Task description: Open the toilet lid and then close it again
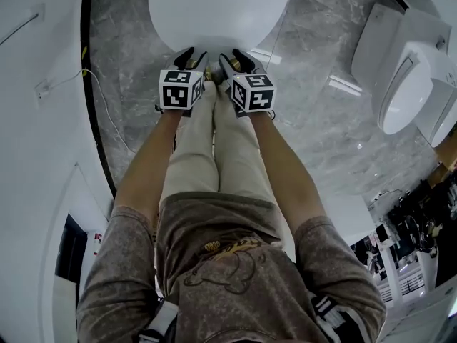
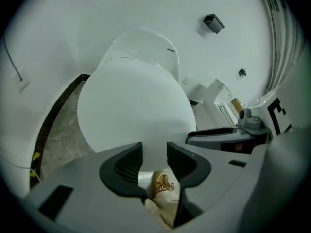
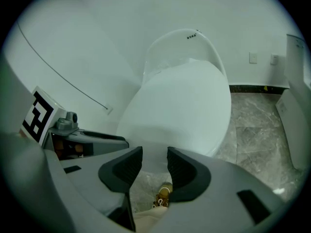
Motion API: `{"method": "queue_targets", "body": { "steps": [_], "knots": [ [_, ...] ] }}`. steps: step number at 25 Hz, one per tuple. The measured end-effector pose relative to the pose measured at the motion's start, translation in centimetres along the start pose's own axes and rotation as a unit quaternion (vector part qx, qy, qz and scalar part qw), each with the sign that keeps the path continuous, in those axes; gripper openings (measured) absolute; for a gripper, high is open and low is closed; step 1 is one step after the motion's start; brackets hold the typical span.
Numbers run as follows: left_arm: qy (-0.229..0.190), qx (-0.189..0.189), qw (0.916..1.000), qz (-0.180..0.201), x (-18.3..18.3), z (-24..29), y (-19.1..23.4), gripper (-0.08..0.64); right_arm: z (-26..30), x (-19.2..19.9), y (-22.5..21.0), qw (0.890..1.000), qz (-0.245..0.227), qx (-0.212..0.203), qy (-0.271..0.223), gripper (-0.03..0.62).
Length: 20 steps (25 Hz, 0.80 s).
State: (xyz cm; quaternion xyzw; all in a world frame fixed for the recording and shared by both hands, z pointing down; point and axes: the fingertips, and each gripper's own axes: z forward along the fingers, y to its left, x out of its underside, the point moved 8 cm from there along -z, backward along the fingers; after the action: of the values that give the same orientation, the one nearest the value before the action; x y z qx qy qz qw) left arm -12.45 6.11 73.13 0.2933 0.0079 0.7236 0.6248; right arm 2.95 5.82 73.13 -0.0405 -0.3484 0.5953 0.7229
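Left gripper [image 2: 154, 155]: jaws spread, holding nothing; lid's front rim at 12 o'clock.
Right gripper [image 3: 154, 159]: also spread and empty, at the left's 3 o'clock.
Toilet lid [image 1: 214, 6]: down, closed.
Risk: the smooth rounded rim may slip off the pads, so the lid slams.
Toilet bowl: covered, contents hidden.

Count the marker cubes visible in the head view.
2. One marker cube sits on the left gripper, the other on the right gripper, side by side before the closed toilet lid; none seems hidden.
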Motion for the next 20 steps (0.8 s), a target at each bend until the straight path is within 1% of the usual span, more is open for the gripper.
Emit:
{"method": "queue_targets", "body": {
  "steps": [2, 4, 7, 9, 12, 16, 20],
  "knots": [
    [0.000, 0.004, 1.0000, -0.005, -0.9, -0.8, -0.3, 0.161, -0.9, -1.2, 0.0, 1.000, -0.004, 0.004, -0.006, 0.178],
    [-0.015, 0.001, 0.9999, -0.003, -2.5, -2.3, -0.9, 0.161, -2.5, -3.1, 0.1, 1.000, -0.002, 0.009, -0.019, 0.178],
    [-0.037, 0.000, 0.9993, -0.003, -5.2, -5.7, -2.5, 0.161, -5.8, -6.0, 1.4, 0.999, -0.003, 0.006, -0.035, 0.178],
    [-0.053, 0.004, 0.9986, -0.003, -7.5, -8.1, -3.8, 0.161, -8.2, -8.3, 2.6, 0.999, -0.004, 0.002, -0.048, 0.178],
    [-0.087, 0.019, 0.9960, 0.000, -11.6, -12.2, -6.3, 0.161, -12.2, -12.3, 4.6, 0.997, -0.013, -0.002, -0.074, 0.178],
    [-0.145, 0.038, 0.9884, 0.024, -17.1, -18.8, -10.2, 0.161, -18.3, -17.5, 8.0, 0.992, -0.044, -0.018, -0.117, 0.178],
    [-0.196, 0.059, 0.9774, 0.054, -20.3, -25.5, -13.9, 0.161, -24.5, -20.3, 10.3, 0.985, -0.070, -0.028, -0.156, 0.178]
  ]
}}
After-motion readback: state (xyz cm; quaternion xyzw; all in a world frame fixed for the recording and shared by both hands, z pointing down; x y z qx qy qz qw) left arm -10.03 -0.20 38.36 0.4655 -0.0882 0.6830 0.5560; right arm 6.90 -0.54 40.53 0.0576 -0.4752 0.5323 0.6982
